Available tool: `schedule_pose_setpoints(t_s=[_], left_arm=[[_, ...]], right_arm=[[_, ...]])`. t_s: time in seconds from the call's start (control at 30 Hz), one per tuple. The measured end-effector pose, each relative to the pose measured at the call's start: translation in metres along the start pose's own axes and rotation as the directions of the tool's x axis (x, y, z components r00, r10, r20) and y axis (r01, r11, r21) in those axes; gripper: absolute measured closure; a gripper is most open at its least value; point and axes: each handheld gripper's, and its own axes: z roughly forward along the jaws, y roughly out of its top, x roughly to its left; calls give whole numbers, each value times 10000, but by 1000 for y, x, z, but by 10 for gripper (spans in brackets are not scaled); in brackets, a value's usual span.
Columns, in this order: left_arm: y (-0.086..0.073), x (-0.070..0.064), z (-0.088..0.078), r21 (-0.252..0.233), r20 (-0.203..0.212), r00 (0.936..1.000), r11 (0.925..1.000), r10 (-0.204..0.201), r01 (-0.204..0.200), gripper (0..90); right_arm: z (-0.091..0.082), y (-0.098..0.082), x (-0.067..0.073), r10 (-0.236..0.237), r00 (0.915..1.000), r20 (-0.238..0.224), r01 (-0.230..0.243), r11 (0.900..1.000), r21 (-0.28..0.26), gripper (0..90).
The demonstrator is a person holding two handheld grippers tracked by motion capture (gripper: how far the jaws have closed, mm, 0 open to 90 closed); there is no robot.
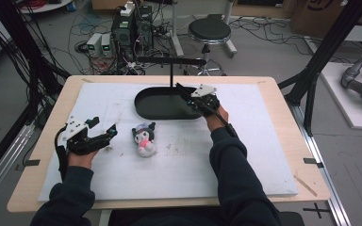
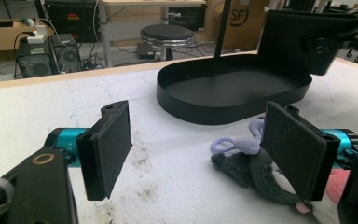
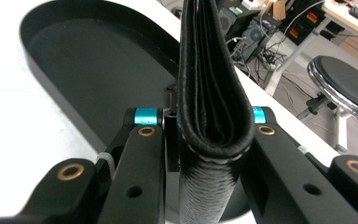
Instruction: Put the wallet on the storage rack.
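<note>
Sleeves of dark cloth come in from the near edge of the table (image 1: pixel 47 188), one on each side. On the near left the left gripper (image 1: pixel 107 133) rests low over the white mat (image 1: pixel 122 179), and its jaws stand apart with nothing between the pads (image 2: pixel 109 144). Just to the right of it lies a small plush toy (image 1: pixel 145 139), with a dark head and a pink and white body, flat on the mat and apart from the gripper. In the left gripper view the toy (image 2: pixel 254 170) lies partly behind the right pad, close to it, but I cannot tell if they touch.

Farther out, near the middle of the table, stands a black oval tray (image 1: pixel 143 106) with a thin upright post (image 1: pixel 171 77) rising from it and a bar across the top. The right gripper (image 1: pixel 188 96) is at the right end of this tray, above its rim. Its jaws are closed tight on a black folded wallet (image 3: pixel 212 88), which stands on edge between them with the fold toward the camera. In the left gripper view the wallet (image 2: pixel 298 37) hangs over the far right part of the tray.

Behind the table is a round black stool (image 1: pixel 209 31), then computer boxes and many cables on the floor.
</note>
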Motion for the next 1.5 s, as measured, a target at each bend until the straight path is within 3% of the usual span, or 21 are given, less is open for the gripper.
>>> schedule_pose_setpoints(t_s=[0.3,0.37,0.43,0.67,0.73,0.83,1.03,1.1,1.13,1.17,1.2,1.27,1.37,1.5], left_arm=[[-1,1,-1,-16,37,10000,10000,-25,25,242],[-1,1,-1,-24,40,10000,10000,-30,30,242],[-1,1,-1,-25,27,10000,10000,-27,27,242],[0,-1,-2,-30,36,10000,10000,11,-11,242],[0,-2,-2,-9,27,10000,10000,17,-17,242],[-1,-2,-2,0,51,10000,10000,39,-39,242],[0,-3,-1,32,89,9999,10000,59,-59,242],[-1,-3,-1,26,82,10000,10000,40,-40,242],[0,-2,-1,15,69,10000,10000,39,-39,242],[-1,-2,-1,8,83,10000,10000,40,-40,242],[-1,-2,-1,1,79,10000,10000,44,-44,242],[-1,-1,-2,-9,75,10000,10000,-7,7,242],[-1,-2,-1,40,94,9999,10000,50,-51,242],[0,-4,-1,13,92,9999,10000,73,-73,242]], right_arm=[[34,0,8,-55,9988,487,28,9984,565,770],[38,-2,10,250,9980,584,-286,9977,620,691],[39,-2,11,744,9941,793,-773,9964,338,576],[28,1,9,1613,9869,-108,-1614,9868,-108,448],[23,2,11,1613,9862,-382,-1624,9863,-290,485],[22,3,16,1177,9917,-519,-1176,9931,48,709],[31,3,24,1189,9928,131,-1188,9929,-93,706],[36,4,28,1173,9928,234,-1171,9931,-117,648],[38,4,28,1314,9910,268,-1310,9913,-140,573],[38,4,27,1638,9864,157,-1633,9862,-282,487],[36,4,26,2343,9718,-277,-2355,9703,-546,391],[34,4,25,2435,9689,-445,-2458,9677,-557,387],[24,7,21,2135,9757,-502,-2157,9755,-436,375],[6,9,12,2121,9758,-524,-2150,9748,-590,375]])
